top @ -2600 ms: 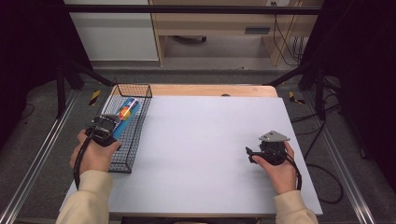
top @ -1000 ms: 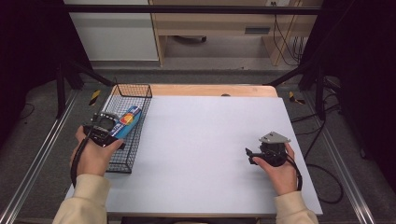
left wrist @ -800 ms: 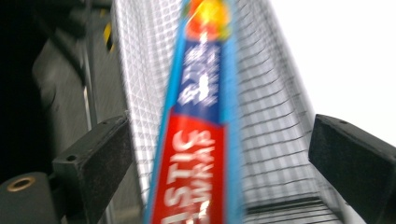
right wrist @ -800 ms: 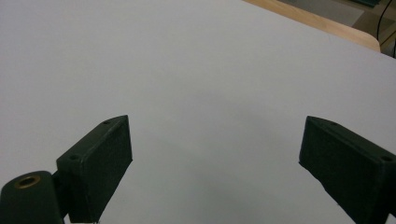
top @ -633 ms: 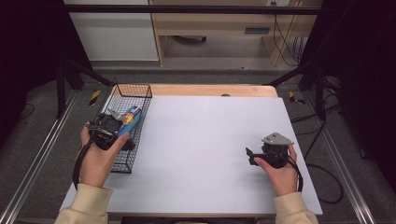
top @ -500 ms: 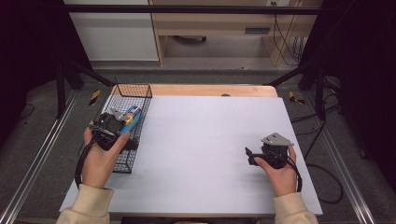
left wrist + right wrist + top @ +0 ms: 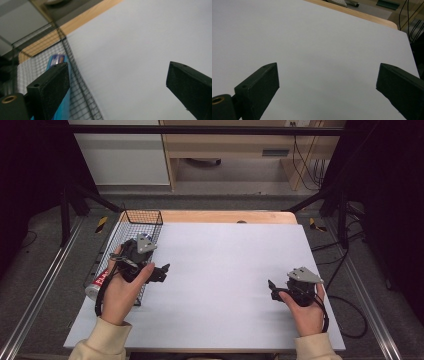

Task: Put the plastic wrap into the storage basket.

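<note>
A black wire basket (image 7: 142,211) stands at the table's left edge. In it lies a long blue package, its red and white end (image 7: 97,285) showing beside the person's left hand. My left gripper (image 7: 164,271) hovers over the basket's right wall and points right across the white table top (image 7: 225,260). Its jaws have just been opening and now stand open with nothing between them (image 7: 117,82); the blue package (image 7: 58,61) lies behind the left jaw. My right gripper (image 7: 271,289) rests low at the right front. Its jaws have also just been opening and are open and empty (image 7: 328,85).
The basket's mesh wall (image 7: 75,75) runs close under my left gripper. A wooden strip (image 7: 225,216) borders the table's far side, and metal rails (image 7: 45,285) run along both sides. Cables (image 7: 345,320) trail off at the right.
The left hand has risen and swung right from over the basket toward the white table top. The right hand has stayed where it was.
</note>
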The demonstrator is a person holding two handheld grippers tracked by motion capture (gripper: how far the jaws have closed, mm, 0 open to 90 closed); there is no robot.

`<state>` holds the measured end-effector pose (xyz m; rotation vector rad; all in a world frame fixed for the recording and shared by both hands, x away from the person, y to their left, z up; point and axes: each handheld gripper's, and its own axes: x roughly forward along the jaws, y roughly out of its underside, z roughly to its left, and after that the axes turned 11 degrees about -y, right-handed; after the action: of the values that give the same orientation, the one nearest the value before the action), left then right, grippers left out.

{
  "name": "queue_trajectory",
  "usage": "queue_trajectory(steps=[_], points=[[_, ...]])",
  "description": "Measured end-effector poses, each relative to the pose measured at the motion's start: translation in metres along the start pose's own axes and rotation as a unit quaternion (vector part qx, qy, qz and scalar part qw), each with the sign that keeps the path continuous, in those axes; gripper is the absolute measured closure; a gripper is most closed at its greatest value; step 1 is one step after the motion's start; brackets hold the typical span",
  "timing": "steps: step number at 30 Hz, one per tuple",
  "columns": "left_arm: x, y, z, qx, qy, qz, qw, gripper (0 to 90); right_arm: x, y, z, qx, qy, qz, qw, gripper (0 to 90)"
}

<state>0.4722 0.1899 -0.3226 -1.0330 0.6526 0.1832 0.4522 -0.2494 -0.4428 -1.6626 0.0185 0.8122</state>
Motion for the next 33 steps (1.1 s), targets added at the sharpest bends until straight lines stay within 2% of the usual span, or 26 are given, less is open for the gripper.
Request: queue_trajectory(steps=[2, 6, 13, 15, 20, 23, 31, 33], points=[[0.002, -0.001, -0.002, -0.001, 0.009, -0.014, 0.9999, 5.2, -0.003, 0.002, 0.0, 0.003, 0.004, -0.002, 1.0, 5.0], [0.006, -0.004, -0.006, -0.001, 0.031, -0.027, 0.9992, 5.2, -0.008, 0.005, -0.001, 0.008, 0.004, -0.004, 1.0, 5.0], [0.013, -0.009, -0.018, 0.016, 0.054, -0.055, 0.9969, 4.9, -0.015, 0.01, 0.002, 0.01, 0.006, -0.007, 0.9999, 4.8], [0.014, -0.011, -0.023, 0.013, 0.068, -0.062, 0.9956, 4.9, -0.016, 0.011, 0.001, 0.009, 0.007, -0.008, 0.9999, 4.7], [0.015, -0.018, -0.035, 0.021, 0.094, -0.083, 0.9919, 4.9, -0.02, 0.013, -0.001, 0.016, 0.012, -0.009, 0.9998, 4.6], [0.017, -0.022, -0.044, 0.024, 0.118, -0.097, 0.988, 4.9, -0.022, 0.014, -0.003, 0.018, 0.013, -0.009, 0.9997, 4.5], [0.024, -0.025, -0.066, 0.04, 0.164, -0.106, 0.9799, 4.8, -0.026, 0.016, -0.005, 0.02, 0.016, -0.009, 0.9996, 4.5], [0.026, -0.025, -0.071, 0.048, 0.167, -0.107, 0.9789, 4.7, -0.026, 0.017, -0.006, 0.021, 0.016, -0.009, 0.9996, 4.5]])
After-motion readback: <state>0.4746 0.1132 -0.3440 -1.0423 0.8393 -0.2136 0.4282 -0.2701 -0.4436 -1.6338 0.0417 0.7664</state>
